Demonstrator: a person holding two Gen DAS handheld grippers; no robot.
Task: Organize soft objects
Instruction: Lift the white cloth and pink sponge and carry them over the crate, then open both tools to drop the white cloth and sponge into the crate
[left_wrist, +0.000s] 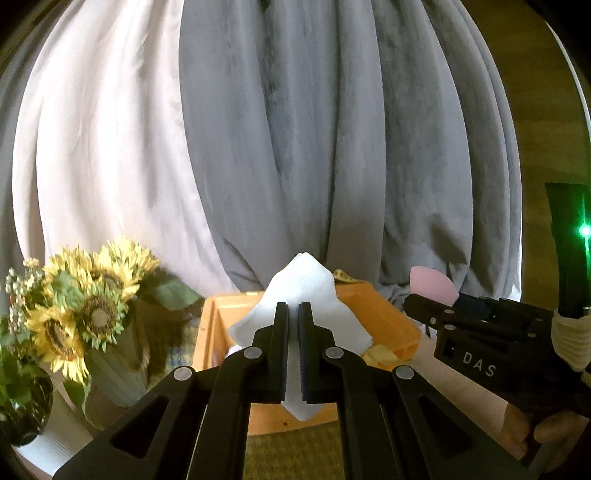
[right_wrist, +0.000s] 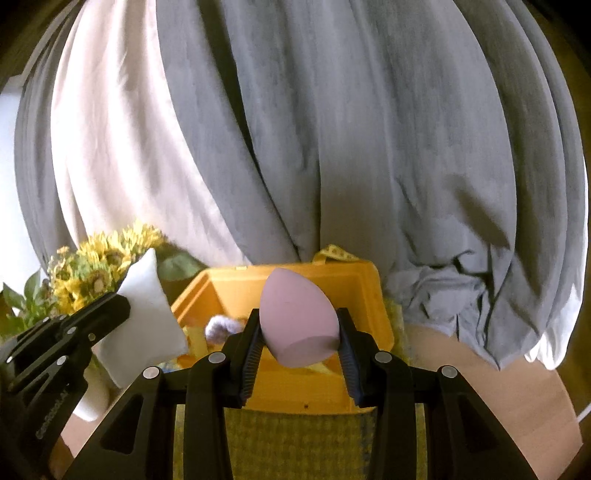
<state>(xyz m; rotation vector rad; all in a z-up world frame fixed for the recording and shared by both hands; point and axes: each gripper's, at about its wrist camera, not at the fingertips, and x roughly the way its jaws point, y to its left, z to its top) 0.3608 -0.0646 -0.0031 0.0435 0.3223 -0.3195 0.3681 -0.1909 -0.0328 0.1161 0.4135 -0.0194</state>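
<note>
Both items are in hand and held up over the box, so the carrying step looks underway. The left gripper (left_wrist: 294, 347) has its fingers clamped on a white pad (left_wrist: 301, 295); the right gripper (right_wrist: 301, 354) has its fingers pressed on a pink sponge (right_wrist: 295, 317). Just beyond the fingers sits the yellow box (right_wrist: 365, 295), holding a purple fuzzy piece (right_wrist: 221, 326) and yellow bits. Next, each likely needs lowering into a free spot before release.

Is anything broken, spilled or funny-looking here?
Nothing stands out. The left hand-held gripper pinches a white pad, the right hand-held gripper a pink sponge, both above the orange box.
</note>
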